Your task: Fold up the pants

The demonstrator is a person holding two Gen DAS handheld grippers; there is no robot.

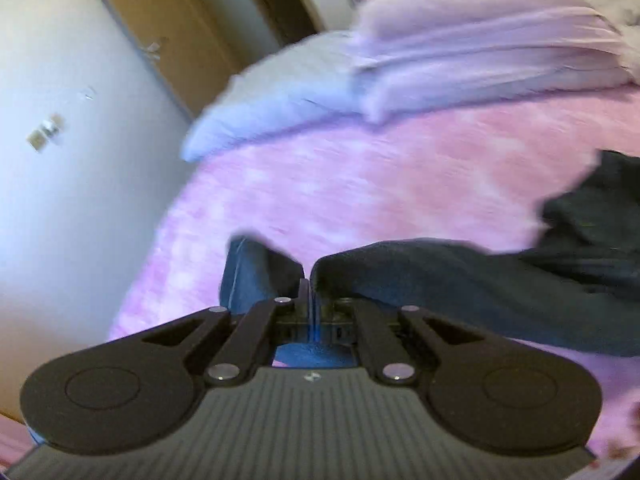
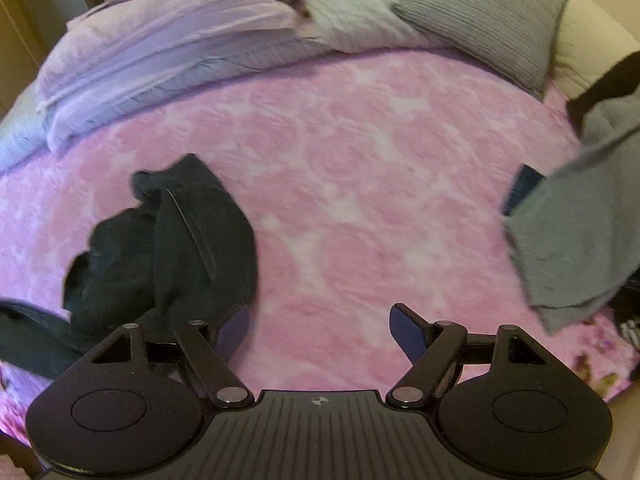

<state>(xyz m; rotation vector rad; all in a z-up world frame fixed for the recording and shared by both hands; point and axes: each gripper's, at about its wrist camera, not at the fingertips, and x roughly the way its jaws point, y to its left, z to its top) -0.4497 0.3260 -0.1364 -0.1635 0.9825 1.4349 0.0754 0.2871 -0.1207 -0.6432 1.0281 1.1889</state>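
Observation:
Dark pants lie across the pink blanket, one end lifted and draped over my left gripper, which is shut on that fabric. A bluish fold hangs just left of the fingers. In the right wrist view the pants lie as a crumpled heap at the left. My right gripper stands open above the bare blanket, nothing between its fingers; its left finger is beside the heap's edge.
Folded lilac bedding and a grey ribbed pillow line the far side of the bed. A grey garment lies at the right edge. A pale pillow, a wall and a wooden door are to the left.

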